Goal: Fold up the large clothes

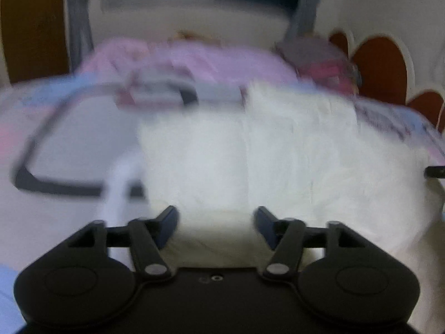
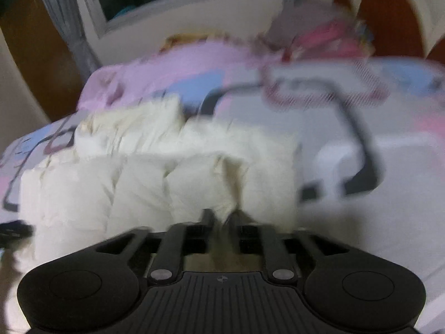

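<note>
The spread left gripper [image 1: 216, 224] faces the white quilted puffy garment [image 1: 278, 153]; bare patterned bedsheet [image 1: 69, 144] lies at nine o'clock. The right gripper [image 2: 222, 217] pinches the garment's near edge [image 2: 233, 208], with a pink crumpled blanket [image 2: 180, 72] at twelve o'clock.

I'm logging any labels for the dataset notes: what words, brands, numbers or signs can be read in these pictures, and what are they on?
No readable text in either view.
Right gripper body: a small round emblem, no letters legible.
Bedsheet: dark outlined pattern shapes, too blurred to tell whether any are letters.
White puffy jacket: no label or tag visible.
</note>
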